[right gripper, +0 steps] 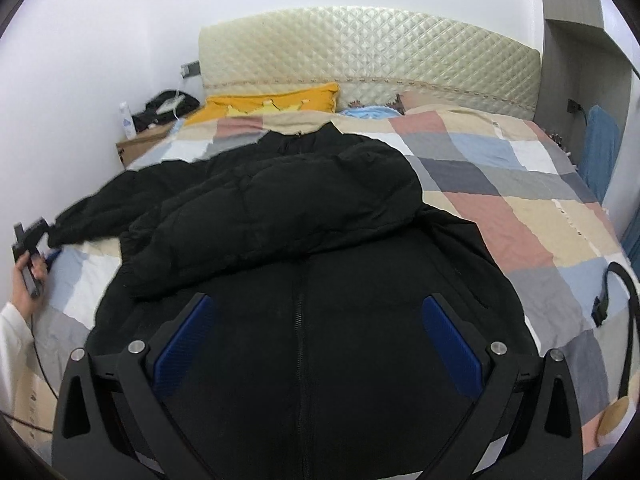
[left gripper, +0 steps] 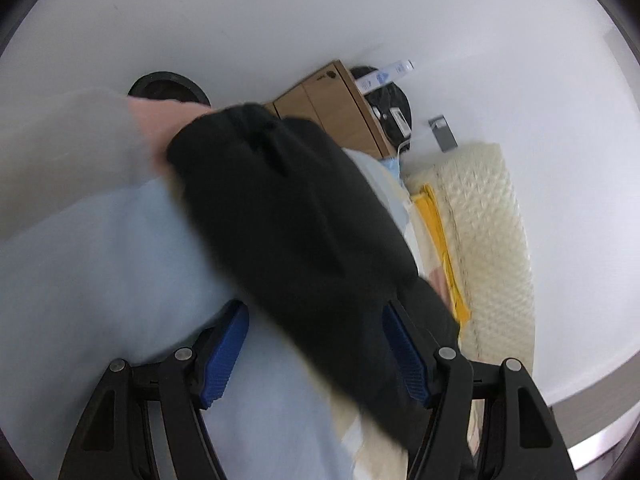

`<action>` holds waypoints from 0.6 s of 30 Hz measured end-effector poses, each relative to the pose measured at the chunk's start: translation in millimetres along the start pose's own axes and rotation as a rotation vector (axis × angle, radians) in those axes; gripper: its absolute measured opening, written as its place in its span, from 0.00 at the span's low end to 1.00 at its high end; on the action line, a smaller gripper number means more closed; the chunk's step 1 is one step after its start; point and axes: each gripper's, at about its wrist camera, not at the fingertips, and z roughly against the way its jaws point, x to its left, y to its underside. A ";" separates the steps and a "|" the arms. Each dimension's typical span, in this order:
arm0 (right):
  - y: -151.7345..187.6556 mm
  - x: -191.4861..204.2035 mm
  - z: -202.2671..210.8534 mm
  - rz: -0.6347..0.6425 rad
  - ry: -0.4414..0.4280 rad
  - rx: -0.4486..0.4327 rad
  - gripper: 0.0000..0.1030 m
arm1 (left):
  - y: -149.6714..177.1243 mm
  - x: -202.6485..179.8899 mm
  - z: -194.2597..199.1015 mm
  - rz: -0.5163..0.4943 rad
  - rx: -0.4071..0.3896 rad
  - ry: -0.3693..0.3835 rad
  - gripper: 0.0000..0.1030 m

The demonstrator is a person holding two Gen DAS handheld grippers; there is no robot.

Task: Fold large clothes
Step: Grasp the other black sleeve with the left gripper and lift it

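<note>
Black padded cloth fills my near view on both sides: the jacket (right gripper: pixel 304 280) lies zip-up on the bed (right gripper: pixel 520 208), body flat under my right gripper (right gripper: pixel 316 344), whose fingers (right gripper: pixel 182 344) stand wide apart and hold nothing, hovering over the zip. One sleeve (right gripper: pixel 260 216) is already laid across the chest. On the left, the other sleeve (left gripper: pixel 288 216) runs between the fingers (left gripper: pixel 222 354) of my left gripper (left gripper: pixel 316 354); they look spread, and with the blur I cannot tell whether they pinch the cuff or it only drapes over them. From the right camera, my left hand (right gripper: pixel 28 276) sits at the bed's edge with that sleeve end beside it. I judge the step in hand is bringing this second sleeve in over the chest: I would grip near the cuff, lift just clear of the checked cover (right gripper: pixel 480 184), lay it straight across the first sleeve, and press the body flat with the right so the padding does not slide. Further off, a black strap (right gripper: pixel 624 292) lies on the cover at the right, clear of the jacket. Beyond are a yellow pillow (right gripper: pixel 272 102), the quilted headboard (right gripper: pixel 360 48), and a cardboard box (left gripper: pixel 332 108) with a bottle (right gripper: pixel 127 120) by the wall; none blocks the fold.
</note>
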 end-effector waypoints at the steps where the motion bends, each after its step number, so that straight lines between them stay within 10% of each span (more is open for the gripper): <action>1: -0.6 0.5 -0.7 -0.005 -0.001 -0.001 1.00 | -4.0 -0.2 -1.6 0.006 -0.013 0.000 0.67; 6: -6.9 6.2 -6.3 0.024 0.010 -0.008 1.00 | -20.4 -0.1 -19.9 0.030 -0.068 -0.032 0.66; 11: -9.4 4.6 -2.5 0.014 -0.009 -0.003 1.00 | -27.9 -8.7 -26.9 0.008 -0.042 -0.058 0.14; 18: -14.9 -4.5 12.3 0.029 -0.030 -0.015 1.00 | -16.7 -84.0 17.1 -0.172 -0.152 -0.165 0.07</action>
